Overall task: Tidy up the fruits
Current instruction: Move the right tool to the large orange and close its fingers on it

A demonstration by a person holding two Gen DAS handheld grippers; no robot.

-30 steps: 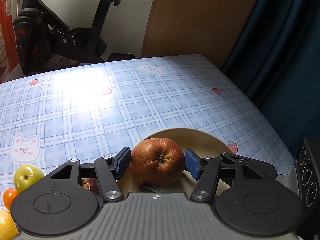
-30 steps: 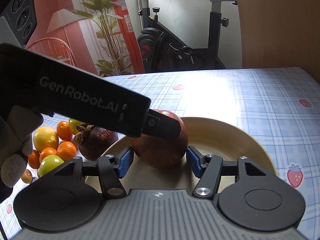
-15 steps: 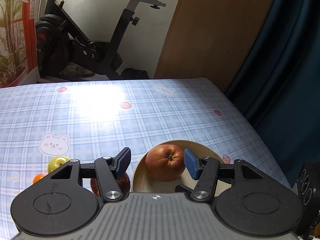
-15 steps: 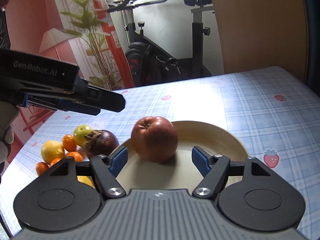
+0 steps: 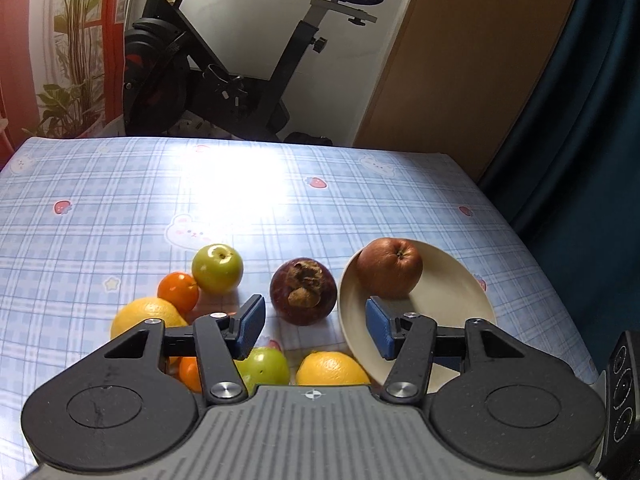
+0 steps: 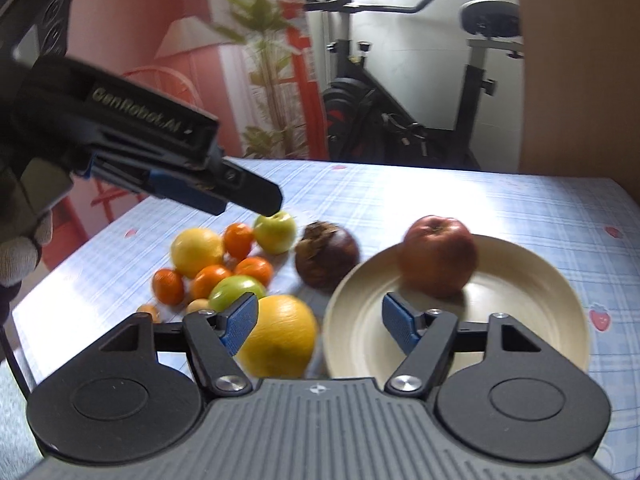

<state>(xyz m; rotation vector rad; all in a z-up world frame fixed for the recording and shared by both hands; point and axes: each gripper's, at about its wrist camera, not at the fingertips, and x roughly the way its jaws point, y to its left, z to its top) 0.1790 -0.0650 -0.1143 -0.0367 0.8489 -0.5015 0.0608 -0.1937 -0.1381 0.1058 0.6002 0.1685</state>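
Red apple point(image 5: 390, 267) rests alone on cream plate point(image 5: 452, 292), toward its far left rim; mangosteen point(image 5: 303, 291) sits on the checked tablecloth point(image 5: 120, 208) just left of the plate, beside loose green apples, oranges and a lemon point(image 5: 332, 369). Left gripper point(image 5: 315, 326) and right gripper point(image 6: 319, 322) both hover above, jaws part-open and closing, nothing between them

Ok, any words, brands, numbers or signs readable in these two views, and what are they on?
"GenRobot.AI": pale lettering, slightly blurred, on the side of the black left gripper, seen in the right wrist view.
The blue plaid tablecloth carries only strawberry and bunny pictures, no words.
No legible text elsewhere in either view.
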